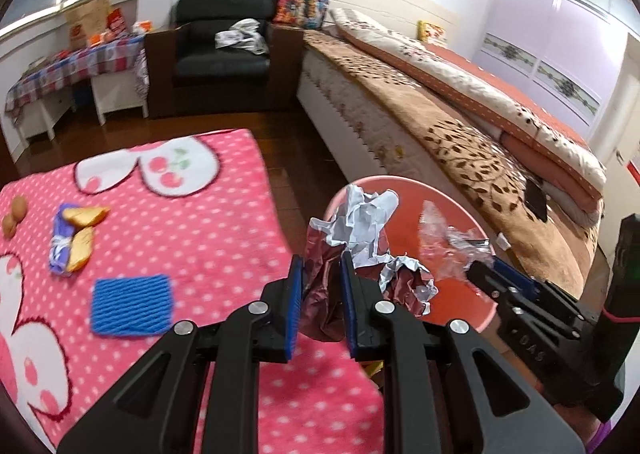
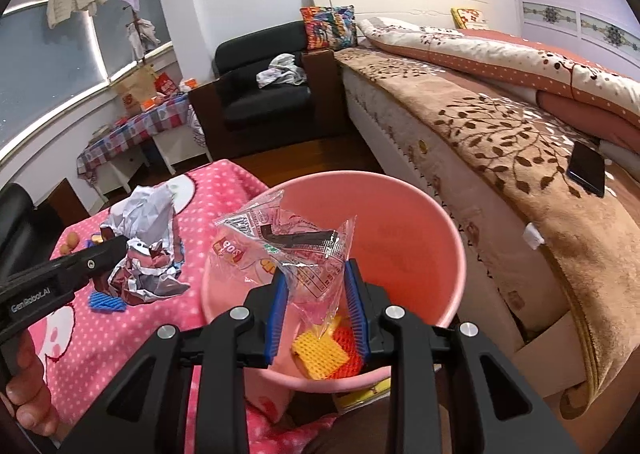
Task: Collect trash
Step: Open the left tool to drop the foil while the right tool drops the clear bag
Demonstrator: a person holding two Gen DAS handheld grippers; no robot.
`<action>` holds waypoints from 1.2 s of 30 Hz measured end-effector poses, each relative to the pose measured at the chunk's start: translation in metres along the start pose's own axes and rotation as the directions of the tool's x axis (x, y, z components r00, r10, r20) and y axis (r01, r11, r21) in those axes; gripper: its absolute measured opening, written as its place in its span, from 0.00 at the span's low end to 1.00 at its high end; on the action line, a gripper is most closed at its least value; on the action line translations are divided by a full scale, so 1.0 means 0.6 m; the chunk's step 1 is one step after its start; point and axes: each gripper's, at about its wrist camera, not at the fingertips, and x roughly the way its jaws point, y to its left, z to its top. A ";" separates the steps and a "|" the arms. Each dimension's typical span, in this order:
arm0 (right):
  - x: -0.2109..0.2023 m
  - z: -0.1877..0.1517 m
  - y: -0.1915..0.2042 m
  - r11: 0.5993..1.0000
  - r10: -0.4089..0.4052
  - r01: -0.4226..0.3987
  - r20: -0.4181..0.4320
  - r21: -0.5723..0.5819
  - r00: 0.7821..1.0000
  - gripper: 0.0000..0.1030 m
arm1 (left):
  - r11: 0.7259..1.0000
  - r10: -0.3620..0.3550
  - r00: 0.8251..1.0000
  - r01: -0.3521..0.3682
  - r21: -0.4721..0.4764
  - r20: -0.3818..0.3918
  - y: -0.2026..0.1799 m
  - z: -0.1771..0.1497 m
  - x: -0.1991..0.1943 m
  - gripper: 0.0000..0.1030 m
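Observation:
My left gripper is shut on a crumpled maroon-and-silver foil wrapper, held at the near-left rim of the pink bucket. In the right wrist view the same left gripper holds the foil wrapper over the pink blanket beside the bucket. My right gripper is shut on a clear printed plastic wrapper above the bucket's mouth. The right gripper and its plastic wrapper also show in the left wrist view. Yellow and orange mesh pieces lie inside the bucket.
On the pink dotted blanket lie a blue mesh square, a purple wrapper with golden pieces and small brown round things. A bed with a black phone runs along the right. A black armchair stands behind.

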 end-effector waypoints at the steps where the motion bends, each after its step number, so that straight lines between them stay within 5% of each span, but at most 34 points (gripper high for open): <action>1: 0.002 0.000 -0.005 1.000 -0.004 0.004 -0.004 0.003 1.000 0.27 | 1.000 -0.005 1.000 0.005 0.010 0.000 -0.008 0.001 0.004 0.17; 17: 0.015 -0.008 -0.045 0.997 -0.073 0.073 -0.025 0.021 0.997 0.28 | 0.993 -0.082 0.996 0.084 0.082 -0.038 -0.071 -0.006 0.058 0.17; 33: 0.033 -0.017 -0.056 0.995 -0.096 0.098 -0.053 0.026 0.994 0.29 | 0.992 -0.077 0.992 0.086 0.088 -0.098 -0.080 -0.017 0.100 0.18; 36: 0.034 -0.017 -0.056 0.995 -0.097 0.099 -0.052 0.026 0.994 0.29 | 0.994 -0.069 0.992 0.078 0.083 -0.103 -0.078 -0.017 0.103 0.24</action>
